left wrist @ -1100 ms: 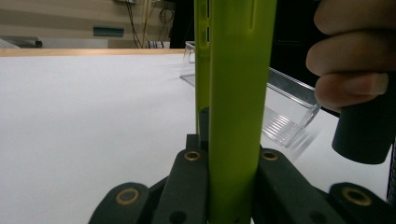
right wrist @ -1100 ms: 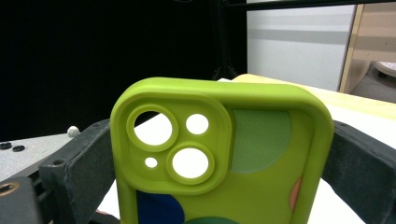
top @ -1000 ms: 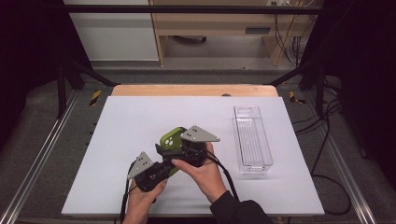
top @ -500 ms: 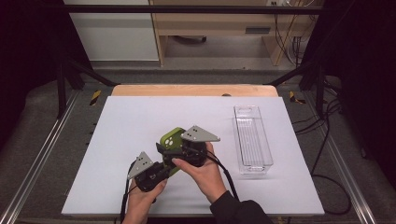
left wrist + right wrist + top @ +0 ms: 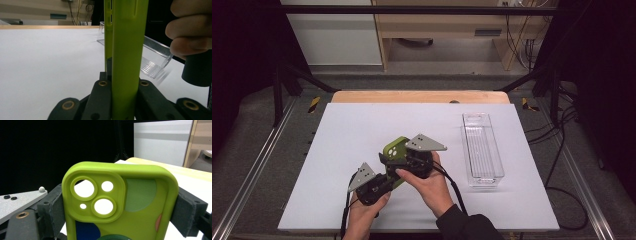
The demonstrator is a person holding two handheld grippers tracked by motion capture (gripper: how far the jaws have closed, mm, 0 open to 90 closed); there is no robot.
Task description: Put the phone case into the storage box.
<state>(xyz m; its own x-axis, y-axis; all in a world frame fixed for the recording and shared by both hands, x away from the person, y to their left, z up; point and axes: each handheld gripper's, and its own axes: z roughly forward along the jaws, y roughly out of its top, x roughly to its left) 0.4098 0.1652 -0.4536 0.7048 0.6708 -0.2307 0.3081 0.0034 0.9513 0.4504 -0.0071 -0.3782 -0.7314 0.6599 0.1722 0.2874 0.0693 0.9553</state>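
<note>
Both forearms are brought in from the near edge of the white desk [image 5: 362, 125], and the two hands are held close together above its near middle. The left gripper [image 5: 379, 182] is gripped from below by the left hand [image 5: 367, 210] and is angled up towards the far right. The right gripper [image 5: 404, 157] is grasped from above by the right hand [image 5: 427, 182], with its grey three-cornered plate [image 5: 426, 143] turned upward.

A lime-green phone case [image 5: 395, 150] is held between the two grippers. In the left gripper view the phone case [image 5: 126, 50] is seen edge-on, standing upright between the jaws, which are closed against its two faces. In the right gripper view the phone case [image 5: 120, 200] is seen from the back, and the jaws are pressed against its two long side edges, so it is clamped by both grippers at once.

The lower part of the case is cut off at the bottom of the right gripper view, and in the high view most of it is hidden behind the grippers and fingers. The case is bright green, with a raised corner block pierced by round lens openings, and with dull green, blue and orange patches on its back.

A clear plastic tray [image 5: 482, 150] lies on the desk well beyond the right jaws, off to their side.
</note>
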